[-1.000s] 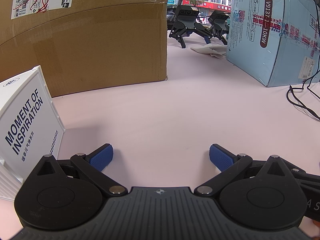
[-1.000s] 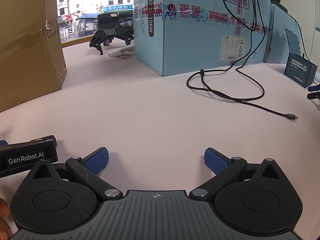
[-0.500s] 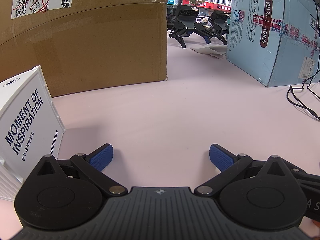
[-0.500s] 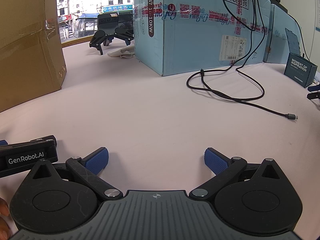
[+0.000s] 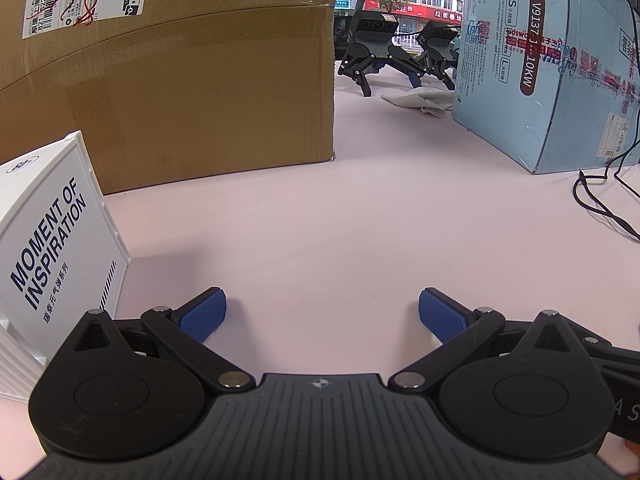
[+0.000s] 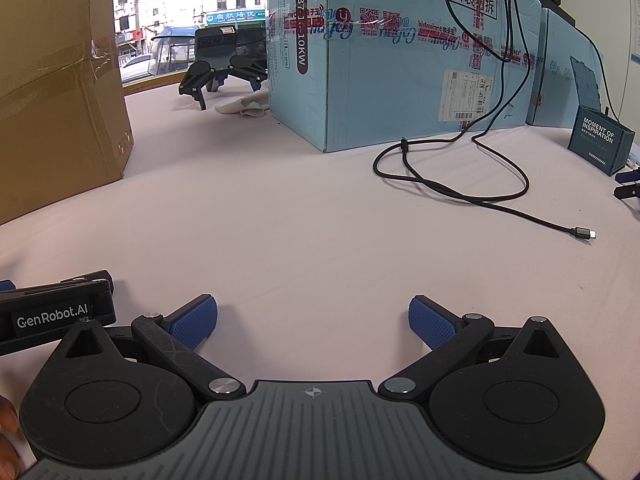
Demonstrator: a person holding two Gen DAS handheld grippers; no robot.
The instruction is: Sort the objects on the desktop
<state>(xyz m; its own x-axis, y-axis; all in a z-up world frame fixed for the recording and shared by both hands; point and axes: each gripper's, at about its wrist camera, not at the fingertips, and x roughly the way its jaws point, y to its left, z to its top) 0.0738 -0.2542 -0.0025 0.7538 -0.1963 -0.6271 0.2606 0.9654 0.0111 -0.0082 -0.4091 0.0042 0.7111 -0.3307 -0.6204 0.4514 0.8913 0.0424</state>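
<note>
My left gripper (image 5: 322, 310) rests low over the pale pink table (image 5: 320, 216), open, nothing between its blue pads. Just left of it stands a white organizer box (image 5: 52, 256) printed "MOMENT OF INSPIRATION". My right gripper (image 6: 313, 320) is also open and holds nothing, over bare table (image 6: 300, 208). A dark blue organizer box (image 6: 600, 142) with the same print stands at the far right of the right wrist view. A black cable (image 6: 452, 188) with a loose plug (image 6: 584, 234) lies ahead and right of the right gripper. The left gripper's side (image 6: 52, 312) shows at the right wrist view's left edge.
A large brown carton (image 5: 172, 76) stands ahead on the left, a light blue carton (image 5: 540, 68) ahead on the right. Between them, far back, sit two spare black grippers (image 5: 372, 56) and a crumpled white cloth (image 5: 416, 102). Cables hang down the blue carton (image 6: 400, 64).
</note>
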